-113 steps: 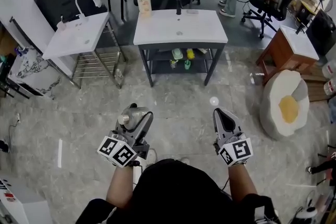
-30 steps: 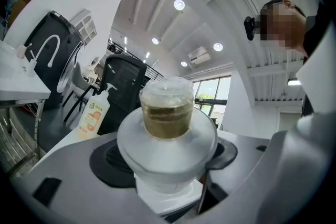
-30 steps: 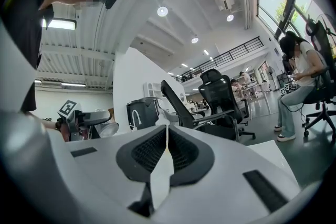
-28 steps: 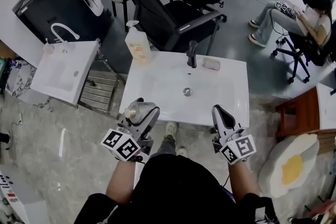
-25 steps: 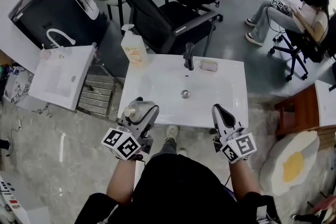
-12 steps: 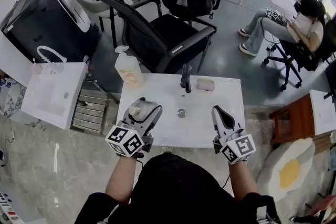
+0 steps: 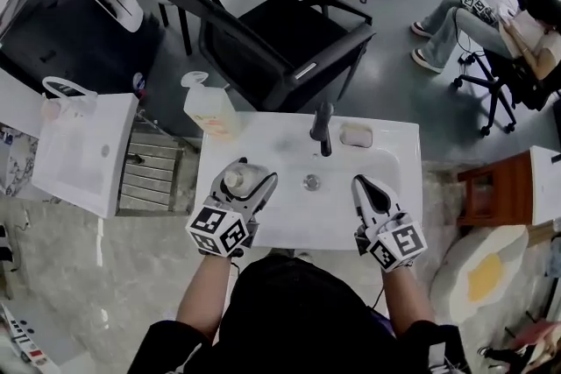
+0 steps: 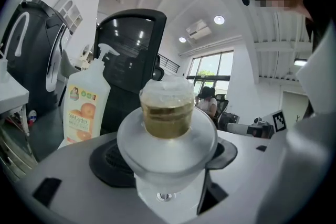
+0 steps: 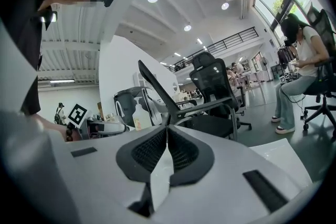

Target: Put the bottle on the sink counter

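My left gripper (image 7: 248, 188) grips the bottle (image 7: 235, 180), jaws spread wide around its body, over the sink counter's (image 7: 280, 228) near left part. My right gripper (image 7: 366, 188), pinched together, holds nothing at the near right.

The bottle (image 7: 235, 180) shows only its top; the left claw (image 7: 251, 175) hides its body.

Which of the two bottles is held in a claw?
The gold-capped bottle, clamped in the left claw; the orange-labelled pump bottle stands free at a corner of the sink counter.
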Action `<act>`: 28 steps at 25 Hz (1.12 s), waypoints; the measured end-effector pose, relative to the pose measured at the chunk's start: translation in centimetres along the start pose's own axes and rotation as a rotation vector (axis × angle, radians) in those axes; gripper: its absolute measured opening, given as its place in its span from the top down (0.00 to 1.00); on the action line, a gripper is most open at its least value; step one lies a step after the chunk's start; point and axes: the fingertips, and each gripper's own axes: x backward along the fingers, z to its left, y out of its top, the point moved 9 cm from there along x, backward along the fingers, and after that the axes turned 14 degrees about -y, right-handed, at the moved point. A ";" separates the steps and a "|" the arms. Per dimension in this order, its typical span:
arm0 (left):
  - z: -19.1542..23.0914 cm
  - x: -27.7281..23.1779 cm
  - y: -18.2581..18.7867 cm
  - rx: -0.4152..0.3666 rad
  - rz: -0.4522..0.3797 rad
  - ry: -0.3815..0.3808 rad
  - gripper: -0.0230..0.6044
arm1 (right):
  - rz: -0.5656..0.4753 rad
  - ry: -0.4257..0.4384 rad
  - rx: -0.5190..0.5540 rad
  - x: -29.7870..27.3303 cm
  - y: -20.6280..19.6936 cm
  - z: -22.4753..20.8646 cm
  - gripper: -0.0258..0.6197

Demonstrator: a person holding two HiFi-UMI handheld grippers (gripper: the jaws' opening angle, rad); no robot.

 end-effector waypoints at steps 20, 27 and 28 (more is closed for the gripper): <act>9.5 -7.7 -3.9 -0.056 0.236 0.062 0.41 | 0.173 -0.119 -0.037 -4.9 -4.0 -1.1 0.91; 11.8 -10.1 -5.0 -0.086 0.291 0.075 0.41 | 0.193 -0.181 -0.045 -4.5 -4.8 -1.5 0.91; 12.0 -10.3 -5.2 -0.089 0.299 0.080 0.41 | 0.198 -0.190 -0.050 -4.4 -5.0 -1.6 0.91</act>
